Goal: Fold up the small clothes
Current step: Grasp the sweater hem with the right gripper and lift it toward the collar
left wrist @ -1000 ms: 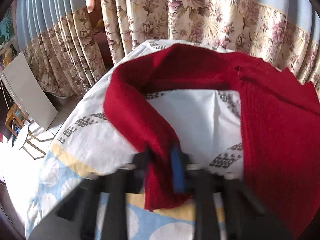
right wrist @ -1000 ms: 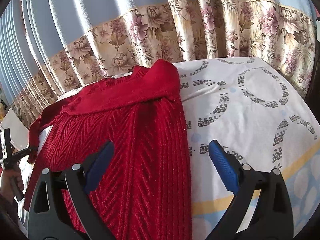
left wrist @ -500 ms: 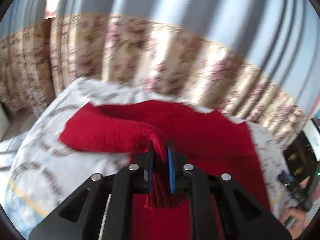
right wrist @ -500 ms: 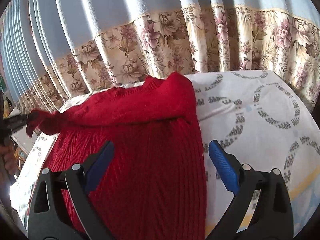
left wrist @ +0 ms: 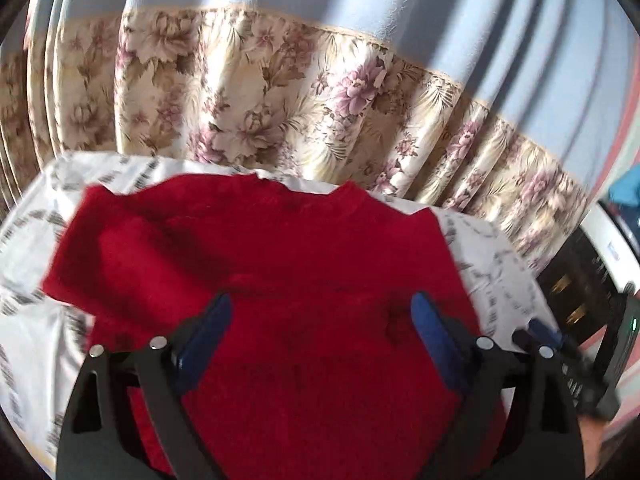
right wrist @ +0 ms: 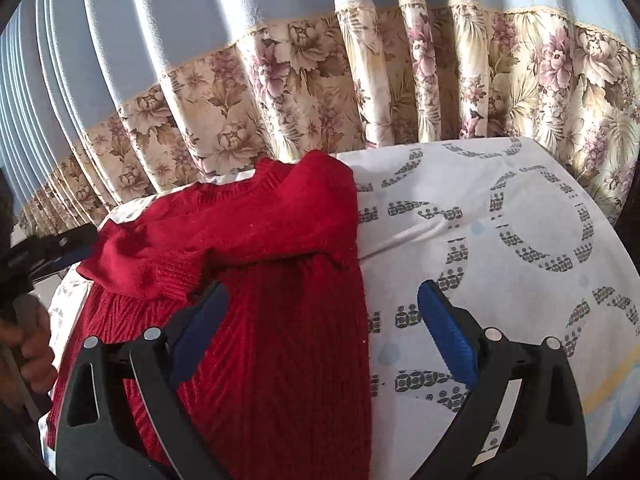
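Red knitted sweater (right wrist: 256,280) lies on the white patterned bedsheet (right wrist: 500,240) — one sleeve folded across its chest. Left claw (left wrist: 322,344) and right claw (right wrist: 322,332) both spread apart, gripping nothing — no containers seen.

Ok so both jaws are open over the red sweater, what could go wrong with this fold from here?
The folded-over sleeve of the red knitted sweater lies bunched and crooked, so it may slip back or crease the next fold. The sweater's top edge sits near the patterned white sheet's far edge beside the floral curtain; a forward tug could push it off.
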### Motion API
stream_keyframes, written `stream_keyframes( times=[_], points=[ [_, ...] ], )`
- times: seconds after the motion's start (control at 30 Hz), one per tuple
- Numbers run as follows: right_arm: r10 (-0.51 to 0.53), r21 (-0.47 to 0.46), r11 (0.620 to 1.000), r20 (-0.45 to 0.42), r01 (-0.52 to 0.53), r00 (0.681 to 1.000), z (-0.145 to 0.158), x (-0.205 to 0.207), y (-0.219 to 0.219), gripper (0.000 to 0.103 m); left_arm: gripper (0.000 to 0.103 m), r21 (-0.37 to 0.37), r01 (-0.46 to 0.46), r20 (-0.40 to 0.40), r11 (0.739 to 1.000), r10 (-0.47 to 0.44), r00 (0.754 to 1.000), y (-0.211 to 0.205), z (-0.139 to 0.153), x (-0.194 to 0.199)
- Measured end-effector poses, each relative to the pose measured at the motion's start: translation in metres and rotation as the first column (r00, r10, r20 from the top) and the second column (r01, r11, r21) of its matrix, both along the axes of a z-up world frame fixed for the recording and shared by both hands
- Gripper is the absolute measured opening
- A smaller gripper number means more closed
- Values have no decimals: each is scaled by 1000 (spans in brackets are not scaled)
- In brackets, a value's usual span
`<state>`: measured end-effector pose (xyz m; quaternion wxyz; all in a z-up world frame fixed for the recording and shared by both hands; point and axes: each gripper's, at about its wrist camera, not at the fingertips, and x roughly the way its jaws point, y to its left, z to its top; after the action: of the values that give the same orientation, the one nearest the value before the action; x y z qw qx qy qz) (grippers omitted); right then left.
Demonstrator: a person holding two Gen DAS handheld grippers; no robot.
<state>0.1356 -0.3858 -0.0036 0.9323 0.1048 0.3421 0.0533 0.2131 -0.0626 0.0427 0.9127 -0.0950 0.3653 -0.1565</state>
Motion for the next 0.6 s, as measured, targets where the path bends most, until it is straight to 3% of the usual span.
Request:
stream_keyframes(
  times=[0.2, 0.43, 0.53, 0.6],
  points=[
    [47, 10, 999, -21, -46, 999, 2, 19, 33, 96, 92, 88, -152, 64, 985, 146, 987, 65, 4, 5],
    [91, -33, 995, -30, -92, 995, 0, 62, 100, 94, 92, 230, -259, 28, 938, 259, 965, 132, -20, 56],
    [107, -53, 992, -72, -111, 992, -13, 85, 125, 91, 92, 240, -298, 16, 924, 304, 953, 153, -35, 72],
    [114, -83, 989, -118, -124, 986, -28, 99, 142, 88, 92, 208, -301, -4, 931, 309, 951, 162, -43, 73]
  ],
)
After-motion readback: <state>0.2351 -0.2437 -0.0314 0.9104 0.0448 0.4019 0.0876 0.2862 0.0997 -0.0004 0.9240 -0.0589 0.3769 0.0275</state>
